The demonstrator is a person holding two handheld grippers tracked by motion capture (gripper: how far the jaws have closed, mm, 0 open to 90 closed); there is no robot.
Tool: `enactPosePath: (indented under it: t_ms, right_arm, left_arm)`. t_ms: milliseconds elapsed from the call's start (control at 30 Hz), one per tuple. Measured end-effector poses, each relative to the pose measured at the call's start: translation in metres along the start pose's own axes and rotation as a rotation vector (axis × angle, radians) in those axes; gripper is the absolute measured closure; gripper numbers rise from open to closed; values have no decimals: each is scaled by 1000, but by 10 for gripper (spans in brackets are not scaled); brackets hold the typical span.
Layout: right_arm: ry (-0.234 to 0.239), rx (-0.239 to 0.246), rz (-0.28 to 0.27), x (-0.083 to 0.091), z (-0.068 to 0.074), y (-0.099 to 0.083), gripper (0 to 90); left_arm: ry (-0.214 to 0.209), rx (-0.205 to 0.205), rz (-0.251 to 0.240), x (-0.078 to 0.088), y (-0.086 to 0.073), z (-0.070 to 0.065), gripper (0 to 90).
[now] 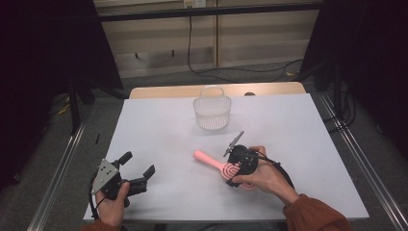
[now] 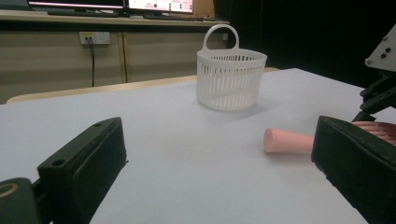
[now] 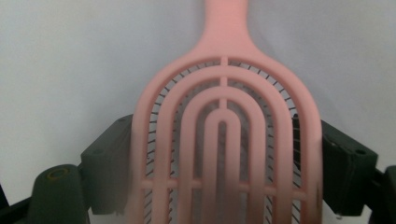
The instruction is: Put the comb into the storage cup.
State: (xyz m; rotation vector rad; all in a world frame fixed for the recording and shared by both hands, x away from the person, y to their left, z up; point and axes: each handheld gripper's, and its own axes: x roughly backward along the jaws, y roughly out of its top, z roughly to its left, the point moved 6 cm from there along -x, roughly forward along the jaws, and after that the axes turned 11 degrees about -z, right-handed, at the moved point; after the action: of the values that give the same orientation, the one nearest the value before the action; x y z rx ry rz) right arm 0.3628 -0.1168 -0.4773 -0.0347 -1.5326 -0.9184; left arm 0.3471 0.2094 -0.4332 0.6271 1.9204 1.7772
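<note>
We see a pink plastic hairbrush with an arched, slotted head and a round handle [image 1: 217, 165] lying on the white table top [image 1: 163, 130], a little right of the middle and nearer the front edge than the back, its handle pointing toward the left edge. The right gripper [image 1: 239, 166] sits over the brush head; in the right gripper view its two black jaws flank the head [image 3: 224, 140] on either side and seem to meet its edges, though we cannot tell whether they press on it. The left gripper [image 1: 139, 169] rests near the front left corner, its jaws standing wide apart with nothing between them. A white slotted plastic basket with a hoop handle [image 1: 211, 111] stands upright near the middle of the back edge, well apart from the brush
</note>
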Motion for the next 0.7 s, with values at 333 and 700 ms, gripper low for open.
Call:
enactPosePath:
  t_ms: [333, 700]
  right_arm:
    - [-19, -2, 6, 0, 1, 0, 193]
    - [-23, -17, 1, 3, 3, 0, 194]
  left_arm:
    - [0, -2, 3, 0, 0, 1, 32]
    - [-1, 4, 2, 0, -1, 0, 32]
